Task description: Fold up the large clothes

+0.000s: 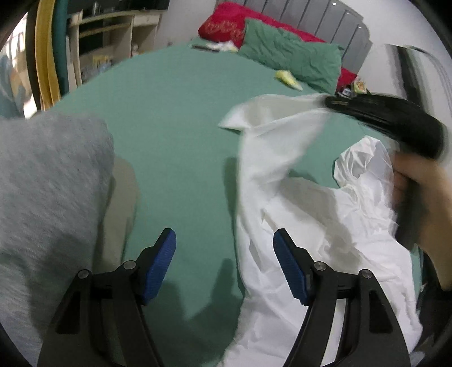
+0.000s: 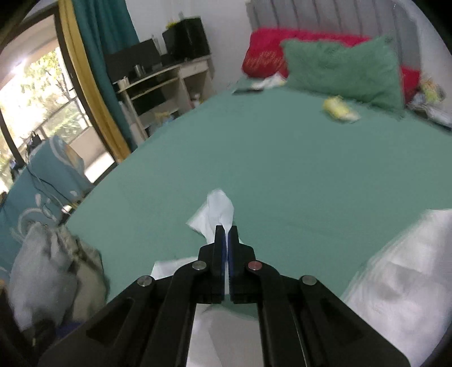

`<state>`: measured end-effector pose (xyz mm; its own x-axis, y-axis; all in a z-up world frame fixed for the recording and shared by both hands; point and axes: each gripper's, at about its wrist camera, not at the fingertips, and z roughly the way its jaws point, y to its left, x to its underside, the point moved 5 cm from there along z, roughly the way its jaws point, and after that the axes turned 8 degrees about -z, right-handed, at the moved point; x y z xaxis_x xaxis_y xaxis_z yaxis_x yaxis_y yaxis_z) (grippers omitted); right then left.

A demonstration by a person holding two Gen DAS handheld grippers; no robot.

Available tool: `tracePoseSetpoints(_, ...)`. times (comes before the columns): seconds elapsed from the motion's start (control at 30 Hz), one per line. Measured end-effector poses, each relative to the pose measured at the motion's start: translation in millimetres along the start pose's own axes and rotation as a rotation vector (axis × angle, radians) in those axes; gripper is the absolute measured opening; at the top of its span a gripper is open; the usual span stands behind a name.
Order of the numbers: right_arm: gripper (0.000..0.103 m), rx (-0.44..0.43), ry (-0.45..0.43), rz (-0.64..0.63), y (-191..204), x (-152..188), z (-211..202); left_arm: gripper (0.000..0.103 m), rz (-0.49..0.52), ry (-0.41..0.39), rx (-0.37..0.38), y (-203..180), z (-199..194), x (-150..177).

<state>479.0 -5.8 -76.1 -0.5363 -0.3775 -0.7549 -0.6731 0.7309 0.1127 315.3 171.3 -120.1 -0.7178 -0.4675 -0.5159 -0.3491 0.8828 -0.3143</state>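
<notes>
A large white garment (image 1: 305, 225) lies crumpled on the right side of the green bed (image 1: 175, 135). My left gripper (image 1: 224, 254) hangs open above the sheet, its right blue pad over the garment's left edge and nothing between the pads. In the left wrist view my right gripper (image 1: 330, 103), held by a hand (image 1: 423, 192), lifts a stretch of the white cloth up and away. In the right wrist view my right gripper (image 2: 226, 230) is shut on a fold of the white garment (image 2: 217, 211), which sticks out past the tips. More of the garment (image 2: 401, 276) lies at the right.
A grey garment (image 1: 48, 192) is heaped at the left of the bed. Green pillow (image 1: 293, 59) and red pillow (image 1: 226, 25) lie by the grey headboard, with a small yellow item (image 1: 288, 77) near them. A desk with shelves (image 2: 163, 84) and curtains (image 2: 93, 73) stand left.
</notes>
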Motion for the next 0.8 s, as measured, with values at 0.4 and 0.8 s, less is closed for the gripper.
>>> tracePoseSetpoints(0.4, 0.021, 0.228, 0.137, 0.233, -66.3, 202.3, -151.9, 0.076, 0.125, 0.082, 0.066, -37.9, 16.0, 28.4)
tracePoseSetpoints(0.8, 0.045, 0.095, 0.105, 0.178, -92.8, 145.7, -131.0, 0.076, 0.221, 0.121, 0.083, -68.3, 33.9, 37.7)
